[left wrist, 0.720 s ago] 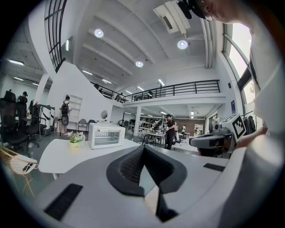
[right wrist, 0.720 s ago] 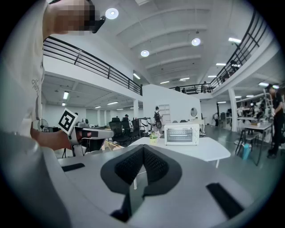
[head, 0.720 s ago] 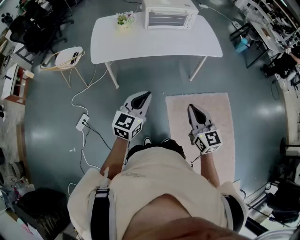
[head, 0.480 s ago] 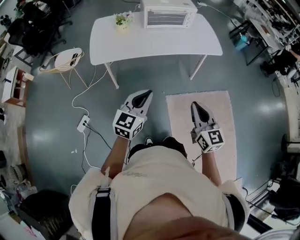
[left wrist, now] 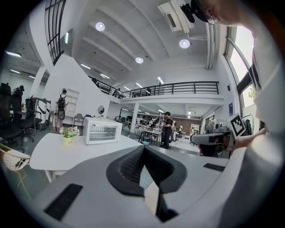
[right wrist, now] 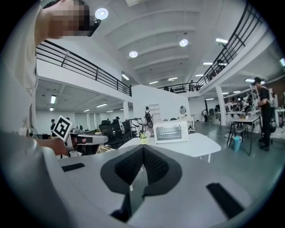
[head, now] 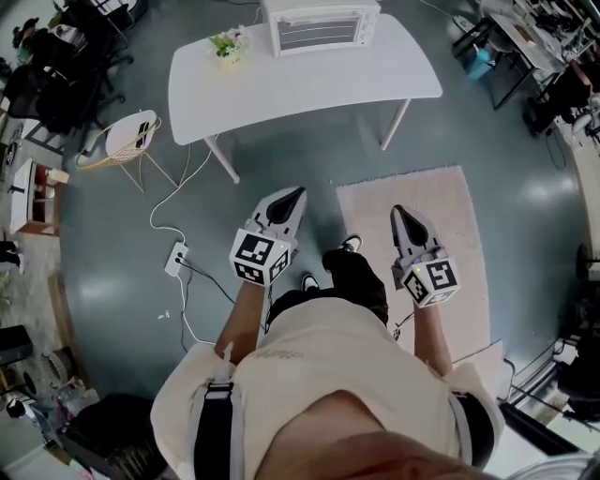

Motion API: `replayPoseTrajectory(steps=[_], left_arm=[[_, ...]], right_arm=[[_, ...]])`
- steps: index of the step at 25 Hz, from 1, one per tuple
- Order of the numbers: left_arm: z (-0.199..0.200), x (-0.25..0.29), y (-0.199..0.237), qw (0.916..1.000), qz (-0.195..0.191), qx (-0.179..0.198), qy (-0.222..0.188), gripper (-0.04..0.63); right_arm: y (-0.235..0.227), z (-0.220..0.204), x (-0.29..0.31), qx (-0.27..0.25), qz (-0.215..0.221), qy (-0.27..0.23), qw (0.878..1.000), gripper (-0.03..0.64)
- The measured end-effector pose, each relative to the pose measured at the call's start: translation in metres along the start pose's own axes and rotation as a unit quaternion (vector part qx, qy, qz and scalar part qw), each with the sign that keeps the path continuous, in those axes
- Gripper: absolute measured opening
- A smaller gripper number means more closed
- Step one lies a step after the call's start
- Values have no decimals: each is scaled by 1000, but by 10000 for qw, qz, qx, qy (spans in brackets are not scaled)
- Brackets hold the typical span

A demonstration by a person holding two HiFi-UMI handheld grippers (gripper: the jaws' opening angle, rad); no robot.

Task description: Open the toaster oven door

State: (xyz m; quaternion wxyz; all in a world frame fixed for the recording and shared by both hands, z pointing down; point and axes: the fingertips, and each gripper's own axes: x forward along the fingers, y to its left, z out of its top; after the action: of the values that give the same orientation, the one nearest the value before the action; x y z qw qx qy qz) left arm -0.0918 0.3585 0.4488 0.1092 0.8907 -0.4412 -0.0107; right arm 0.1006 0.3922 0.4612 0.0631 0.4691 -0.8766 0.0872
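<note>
The white toaster oven [head: 321, 25] stands at the back edge of the white table [head: 300, 84], its glass door shut. It is well ahead of both grippers. My left gripper [head: 292, 195] is held over the floor at waist height, shut with nothing in it. My right gripper [head: 400, 213] hovers over the pink rug, also shut and empty. The left gripper view shows the toaster oven [left wrist: 103, 131] far off beyond the shut jaw tips [left wrist: 143, 147]. In the right gripper view the toaster oven [right wrist: 171, 132] sits on the table [right wrist: 191, 146] beyond the closed tips [right wrist: 143, 148].
A small flower pot [head: 228, 44] stands left of the oven. A wicker chair [head: 131, 131] is at the table's left. A power strip [head: 176, 259] with cables lies on the floor. A pink rug [head: 441, 234] lies under my right side. Desks [head: 525, 47] stand at the right.
The person has stepped toward the table, and a foot now shows ahead on the rug's edge. Both grippers stay shut and keep their pose relative to the body.
</note>
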Motion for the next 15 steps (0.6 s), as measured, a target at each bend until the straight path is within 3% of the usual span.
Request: replayPoseTrajectory(steps=[5, 11, 15], left_arm=[[-6, 20, 2, 9999, -11, -69, 133, 18], [0, 56, 27, 9993, 105, -66, 346, 18], [9, 94, 52, 9986, 150, 131, 486, 18]], right_arm=[[-5, -11, 13, -208, 136, 296, 9993, 6], [-24, -10, 65, 140, 470, 321, 9983, 6], [-54, -4, 108, 334, 542, 168, 9978, 6]])
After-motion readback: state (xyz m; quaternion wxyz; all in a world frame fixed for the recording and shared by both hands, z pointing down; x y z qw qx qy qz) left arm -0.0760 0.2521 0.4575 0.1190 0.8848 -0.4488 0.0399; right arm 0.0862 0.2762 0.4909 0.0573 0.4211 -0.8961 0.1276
